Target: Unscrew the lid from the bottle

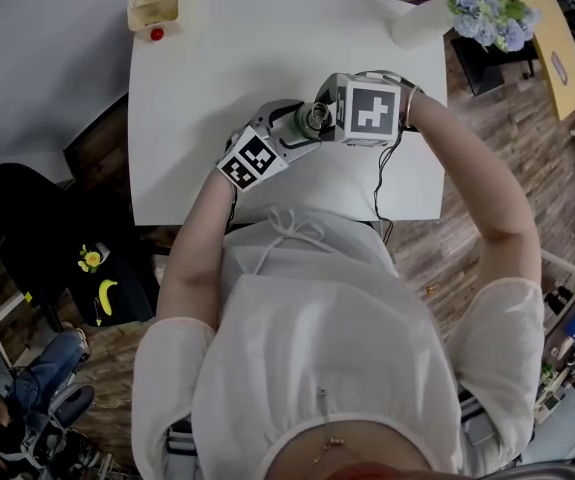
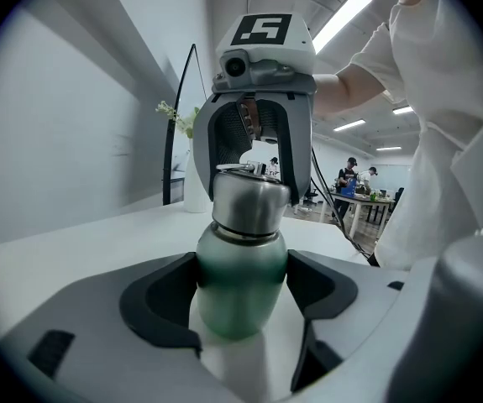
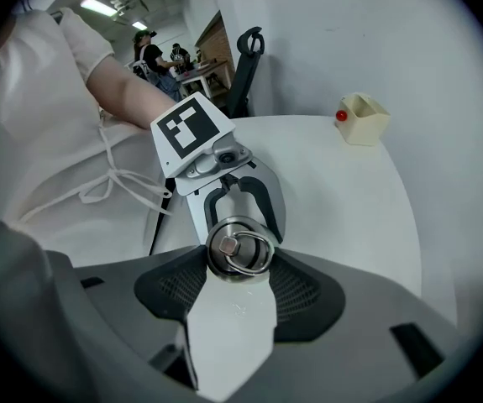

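The bottle stands upright on the white tabletop, near the front edge and close to the person's body. The left claw reaches it from the side, nearly level. Its two dark pads close on the green body below the shoulder, one on each side, so this claw holds the bottle.

The steel lid sits on the neck, and a thin seam shows where it meets the body. A metal ring lies flat on top of it. The right claw comes down steeply from above. Its pads bear on the lid's rim from both sides, so it stands about half wide and clamped on the lid. In the head view the two claws meet over the bottle, left from the person's near side and right from the far side.

At the far left corner of the tabletop stands a cream box, with a red ball just beside it. At the far right corner is a white vase of flowers. All of these are well apart from the bottle.
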